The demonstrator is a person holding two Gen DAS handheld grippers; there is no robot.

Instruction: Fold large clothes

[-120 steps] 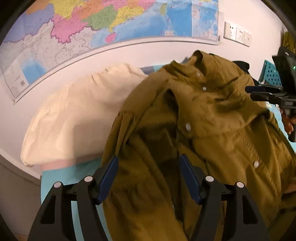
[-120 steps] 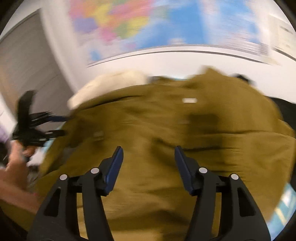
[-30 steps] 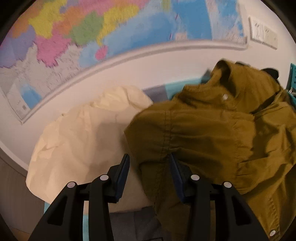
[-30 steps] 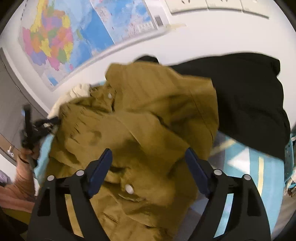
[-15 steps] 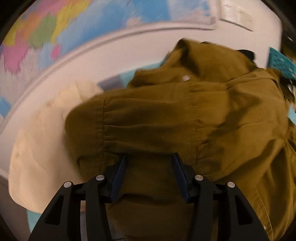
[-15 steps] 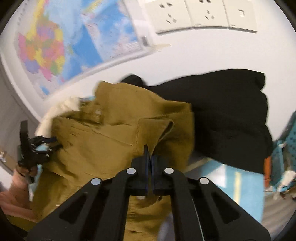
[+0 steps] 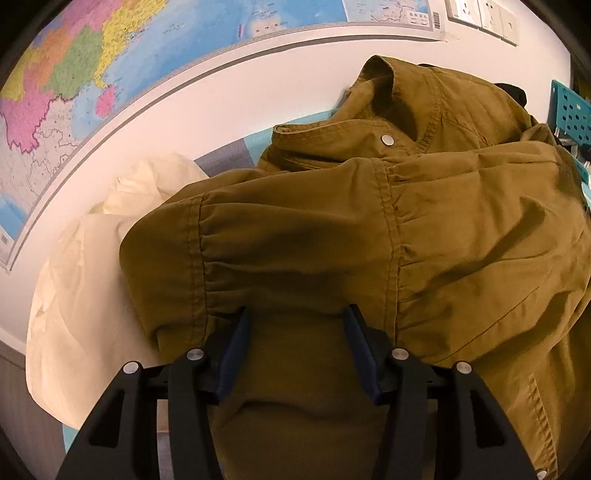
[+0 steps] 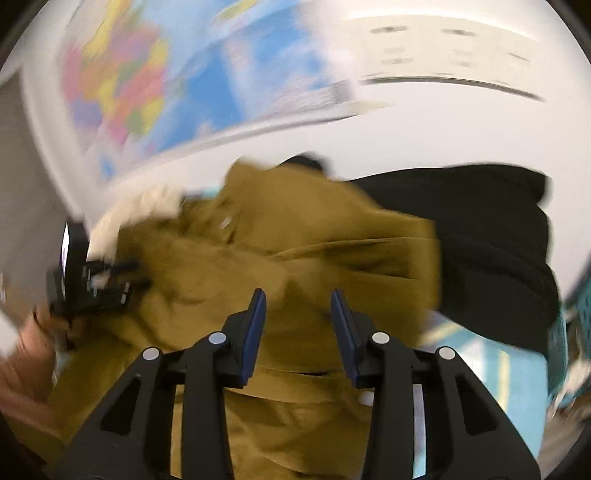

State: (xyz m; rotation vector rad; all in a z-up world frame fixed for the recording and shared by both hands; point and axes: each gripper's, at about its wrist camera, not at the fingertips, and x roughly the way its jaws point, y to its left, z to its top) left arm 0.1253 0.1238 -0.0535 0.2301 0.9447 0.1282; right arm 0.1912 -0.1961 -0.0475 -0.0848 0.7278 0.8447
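Observation:
An olive-brown snap-button jacket (image 7: 369, 236) lies bunched on the table, collar toward the wall. My left gripper (image 7: 297, 317) is open, its jaws pushed into a fold of the jacket's sleeve; the tips are partly under the cloth. In the blurred right wrist view the jacket (image 8: 280, 258) fills the middle. My right gripper (image 8: 297, 302) is open and empty just above it. The left gripper and the hand that holds it show there at the left (image 8: 92, 280).
A cream garment (image 7: 92, 280) lies left of the jacket. A black garment (image 8: 491, 243) lies to its right. A map (image 7: 110, 55) and sockets (image 7: 480, 14) are on the wall behind. A teal basket (image 7: 570, 110) stands at the far right.
My right gripper was shut half a second ago and is now open, and it is moving fast. My left gripper has pushed further into the sleeve fold.

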